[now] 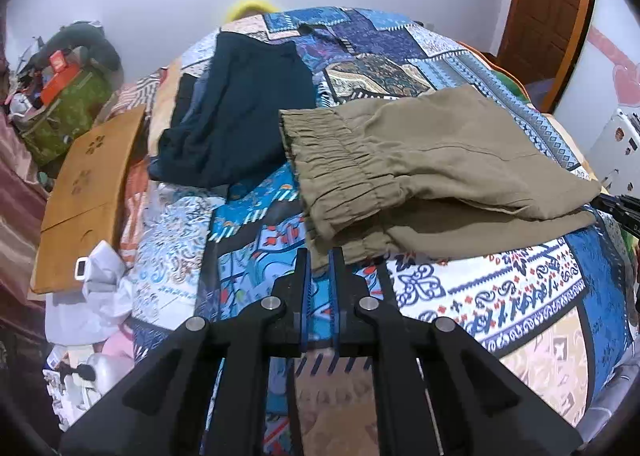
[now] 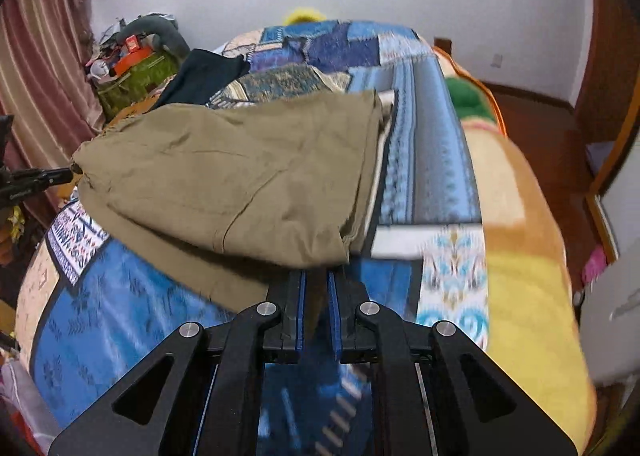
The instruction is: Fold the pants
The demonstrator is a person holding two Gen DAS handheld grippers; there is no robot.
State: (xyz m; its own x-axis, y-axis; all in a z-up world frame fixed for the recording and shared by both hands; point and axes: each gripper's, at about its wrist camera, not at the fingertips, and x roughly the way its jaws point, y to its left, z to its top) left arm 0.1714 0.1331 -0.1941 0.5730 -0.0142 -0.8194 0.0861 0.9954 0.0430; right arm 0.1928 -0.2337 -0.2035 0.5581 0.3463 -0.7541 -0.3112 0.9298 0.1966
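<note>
My 2 grippers pinch khaki pants [image 1: 440, 152] on patterned bed [image 1: 520, 296]: left gripper [image 1: 320, 260] on waistband corner, right gripper [image 2: 316, 276] on folded edge. Risks: thin bite slipping; uneven pull skewing fold, dragging quilt.

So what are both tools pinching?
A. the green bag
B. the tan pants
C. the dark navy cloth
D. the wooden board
B: the left tool grips the gathered waistband end of the tan fabric pants, and the right tool grips their other end, on the blue patchwork bedspread.
</note>
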